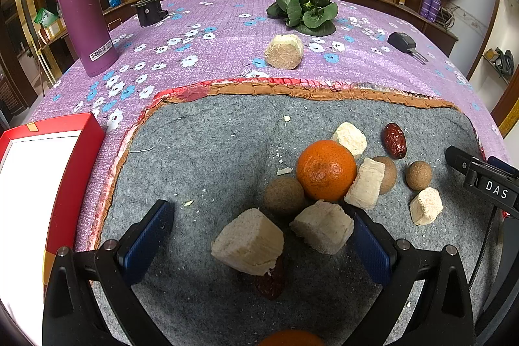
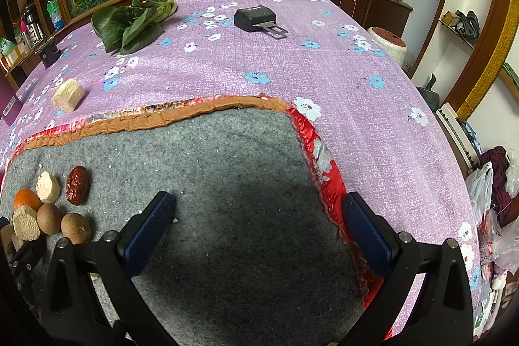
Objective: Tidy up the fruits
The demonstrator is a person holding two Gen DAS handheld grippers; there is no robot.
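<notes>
Both claws are spread wide, holding nothing: left gripper [image 1: 259,235] hangs over a pale spongy chunk [image 1: 249,244] beside the round orange tangerine [image 1: 326,170] on the grey felt mat [image 1: 211,151]; right gripper [image 2: 256,232] is over bare mat.

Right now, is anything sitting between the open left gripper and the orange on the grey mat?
Yes. Two pale cut chunks lie between the left gripper fingers, and a brown ball sits just behind them, touching the orange. All three are nearer the gripper than the orange.
</notes>
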